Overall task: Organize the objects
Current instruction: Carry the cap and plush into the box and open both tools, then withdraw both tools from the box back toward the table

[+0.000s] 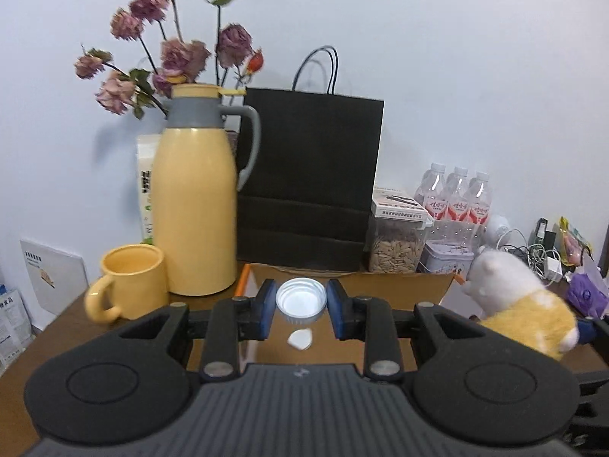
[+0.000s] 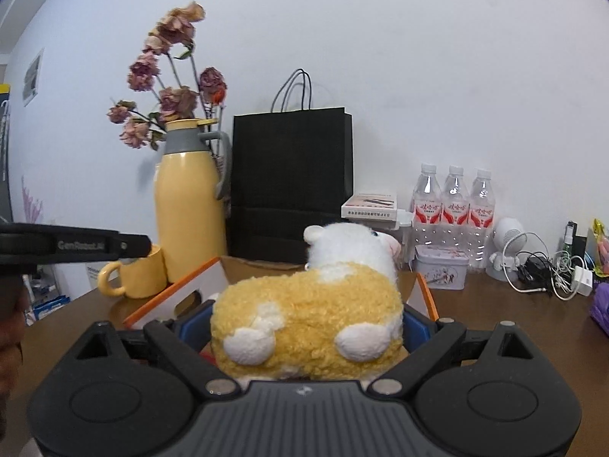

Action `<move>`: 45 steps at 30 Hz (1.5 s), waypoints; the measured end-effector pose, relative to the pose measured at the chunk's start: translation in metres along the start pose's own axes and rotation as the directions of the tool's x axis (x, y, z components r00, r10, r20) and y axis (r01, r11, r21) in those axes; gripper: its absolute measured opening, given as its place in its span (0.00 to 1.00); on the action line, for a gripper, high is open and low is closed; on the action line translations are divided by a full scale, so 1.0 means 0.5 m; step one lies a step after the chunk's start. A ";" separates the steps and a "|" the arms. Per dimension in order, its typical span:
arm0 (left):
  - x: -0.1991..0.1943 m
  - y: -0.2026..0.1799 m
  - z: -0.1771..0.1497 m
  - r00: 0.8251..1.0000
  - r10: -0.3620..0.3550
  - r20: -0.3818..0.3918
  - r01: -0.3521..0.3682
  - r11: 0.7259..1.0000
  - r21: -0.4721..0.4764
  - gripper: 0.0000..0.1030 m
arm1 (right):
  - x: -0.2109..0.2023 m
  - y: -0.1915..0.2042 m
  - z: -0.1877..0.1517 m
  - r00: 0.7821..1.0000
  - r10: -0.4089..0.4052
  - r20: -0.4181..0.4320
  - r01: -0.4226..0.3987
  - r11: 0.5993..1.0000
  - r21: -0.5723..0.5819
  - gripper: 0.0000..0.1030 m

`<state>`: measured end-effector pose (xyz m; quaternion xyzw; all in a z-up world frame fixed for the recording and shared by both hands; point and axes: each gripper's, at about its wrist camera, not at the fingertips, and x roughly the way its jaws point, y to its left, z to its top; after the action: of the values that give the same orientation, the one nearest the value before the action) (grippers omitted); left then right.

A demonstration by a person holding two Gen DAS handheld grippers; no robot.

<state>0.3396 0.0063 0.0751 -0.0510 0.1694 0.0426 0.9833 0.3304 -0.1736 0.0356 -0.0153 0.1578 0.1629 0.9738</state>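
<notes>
Left wrist view: left gripper clamped on white lid, held above cardboard box, right of yellow thermos. Right wrist view: right gripper closed around plush toy, above same box, right of thermos.

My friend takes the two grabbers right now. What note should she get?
Left gripper: shut on a white jar lid, held above the cardboard box.
Right gripper: shut on the yellow and white plush toy, also held over the box.
A small white piece shows below the lid, seemingly already in the box.
Done: both things are picked up.
Left: probably set the lid and the toy down in the box, then open the jaws. The yellow mug and thermos stand beside the box, untouched.
</notes>
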 end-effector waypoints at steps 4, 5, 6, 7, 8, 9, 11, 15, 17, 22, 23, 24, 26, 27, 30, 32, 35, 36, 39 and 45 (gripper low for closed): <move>0.076 -0.008 0.003 0.997 0.044 -0.063 -0.046 0.999 -0.023 0.28 | 0.076 -0.014 0.012 0.999 -0.028 -0.026 0.029 0.999 0.024 0.92; 0.089 -0.005 -0.003 0.996 0.042 -0.077 -0.044 0.998 -0.033 0.28 | 0.089 -0.021 0.007 0.999 -0.039 -0.030 0.040 0.998 0.038 0.92; 0.100 -0.003 -0.010 0.995 0.042 -0.087 -0.046 0.998 -0.043 0.28 | 0.099 -0.028 -0.001 0.998 -0.054 -0.033 0.056 0.997 0.052 0.92; 0.114 -0.004 -0.017 0.993 0.047 -0.109 -0.052 0.998 -0.038 0.28 | 0.107 -0.035 -0.009 0.997 -0.066 -0.047 0.069 0.996 0.050 0.92; 0.123 -0.006 -0.021 0.991 0.040 -0.126 -0.043 0.999 -0.028 0.28 | 0.115 -0.041 -0.018 0.995 -0.071 -0.064 0.075 0.996 0.049 0.92; 0.128 -0.006 -0.024 0.991 0.033 -0.132 -0.038 0.999 -0.032 0.28 | 0.122 -0.048 -0.024 0.994 -0.071 -0.079 0.076 0.995 0.061 0.92; 0.129 -0.007 -0.029 0.990 0.029 -0.138 -0.033 0.999 -0.026 0.28 | 0.137 -0.052 -0.034 0.992 -0.066 -0.106 0.073 0.995 0.062 0.92; 0.131 -0.008 -0.031 0.988 0.032 -0.150 -0.036 0.999 -0.027 0.28 | 0.156 -0.049 -0.050 0.988 -0.058 -0.140 0.067 0.996 0.054 0.92; 0.132 -0.010 -0.034 0.987 0.034 -0.155 -0.038 0.999 -0.023 0.28 | 0.155 -0.048 -0.053 0.988 -0.060 -0.143 0.068 0.996 0.052 0.92; 0.133 -0.017 -0.037 0.985 0.034 -0.171 -0.036 0.999 -0.006 0.34 | 0.144 -0.039 -0.057 0.987 -0.059 -0.148 0.065 0.997 0.040 0.95; 0.134 -0.019 -0.038 0.984 0.029 -0.176 -0.029 1.000 0.001 0.40 | 0.143 -0.039 -0.058 0.987 -0.058 -0.151 0.065 0.997 0.041 0.96; 0.133 -0.021 -0.040 0.984 0.023 -0.176 -0.023 1.000 0.005 0.56 | 0.144 -0.039 -0.059 0.986 -0.063 -0.153 0.070 0.997 0.041 0.96; 0.129 -0.026 -0.042 0.986 0.012 -0.169 -0.009 1.000 0.017 0.90 | 0.147 -0.040 -0.061 0.984 -0.073 -0.163 0.081 0.996 0.042 0.97; 0.126 -0.028 -0.042 0.988 0.013 -0.156 -0.010 1.000 0.019 1.00 | 0.148 -0.041 -0.062 0.983 -0.076 -0.167 0.084 0.996 0.043 0.99; 0.121 -0.031 -0.041 0.990 0.017 -0.143 -0.015 1.000 0.017 1.00 | 0.146 -0.041 -0.061 0.983 -0.077 -0.166 0.086 0.995 0.045 1.00; 0.123 -0.030 -0.041 0.989 0.019 -0.147 -0.018 1.000 0.012 1.00 | 0.142 -0.041 -0.058 0.985 -0.074 -0.158 0.082 0.996 0.046 1.00; 0.123 -0.028 -0.039 0.989 0.020 -0.144 -0.019 1.000 0.004 1.00 | 0.137 -0.038 -0.055 0.986 -0.072 -0.153 0.079 0.996 0.043 1.00; 0.122 -0.028 -0.038 0.990 0.018 -0.142 -0.017 1.000 0.004 1.00 | 0.136 -0.038 -0.054 0.986 -0.071 -0.152 0.078 0.996 0.042 1.00; 0.117 -0.026 -0.036 0.991 0.011 -0.135 -0.011 1.000 0.001 1.00 | 0.128 -0.037 -0.051 0.987 -0.068 -0.143 0.075 0.996 0.043 1.00; 0.096 -0.028 -0.027 0.995 -0.002 -0.103 0.001 1.000 -0.003 1.00 | 0.101 -0.042 -0.041 0.993 -0.060 -0.106 0.066 0.997 0.047 1.00</move>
<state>0.3816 -0.0059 0.0476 -0.0549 0.2196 0.0395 0.9732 0.3761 -0.1793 0.0001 -0.0043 0.2122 0.1270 0.9689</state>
